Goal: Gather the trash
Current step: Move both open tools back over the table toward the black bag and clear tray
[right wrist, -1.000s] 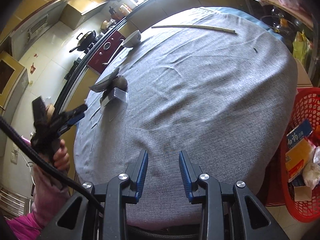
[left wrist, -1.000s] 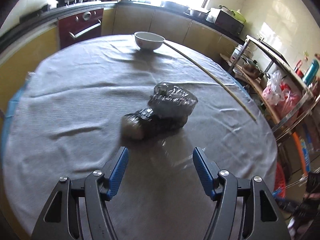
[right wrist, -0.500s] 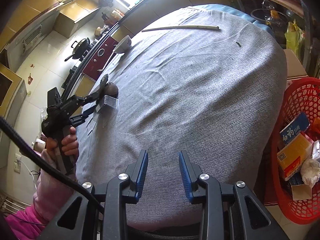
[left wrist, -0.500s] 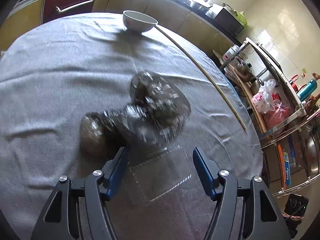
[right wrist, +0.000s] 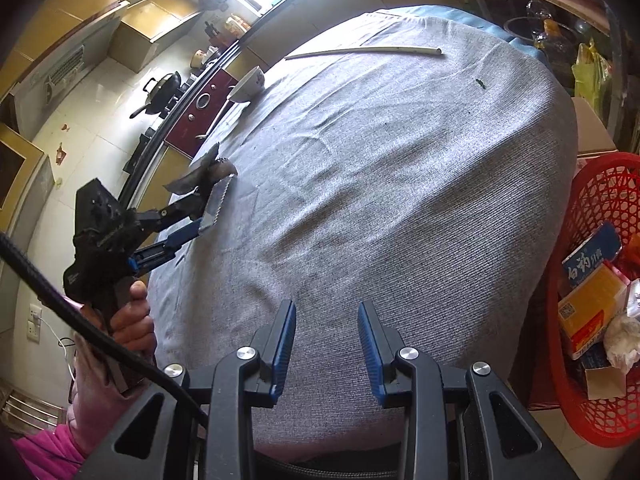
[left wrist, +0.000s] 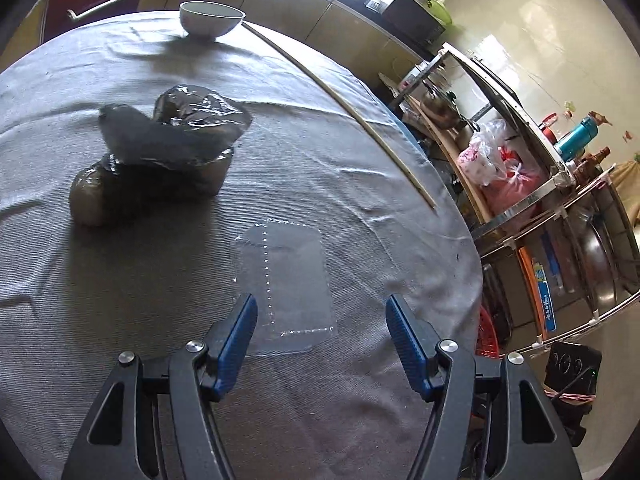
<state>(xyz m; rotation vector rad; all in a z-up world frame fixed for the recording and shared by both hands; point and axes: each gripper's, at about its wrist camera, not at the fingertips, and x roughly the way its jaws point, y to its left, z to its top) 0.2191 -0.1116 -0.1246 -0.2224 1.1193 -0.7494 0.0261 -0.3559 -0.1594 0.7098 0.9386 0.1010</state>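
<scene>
A clear plastic tray [left wrist: 288,280] lies flat on the grey tablecloth [left wrist: 120,300]. My left gripper [left wrist: 320,316] is open, its fingers either side of the tray's near end without pressing on it. A crumpled dark plastic bag [left wrist: 176,148] sits further back to the left. The right wrist view shows a hand holding the left gripper [right wrist: 196,220] at the table's far left, by the clear tray [right wrist: 218,200] and the dark bag [right wrist: 200,174]. My right gripper [right wrist: 326,320] hangs over the table's near edge, its jaws a narrow gap apart and empty.
A white bowl [left wrist: 210,18] and a long thin stick [left wrist: 340,96] lie at the far side of the table. A red basket [right wrist: 592,208] holding boxes and wrappers stands on the floor to the right. Metal shelves [left wrist: 520,208] stand beyond the table's right edge.
My left gripper has swung right and dropped toward the table. The clear tray now lies between its fingers and the dark bag sits off to the left. The right gripper has stayed put.
</scene>
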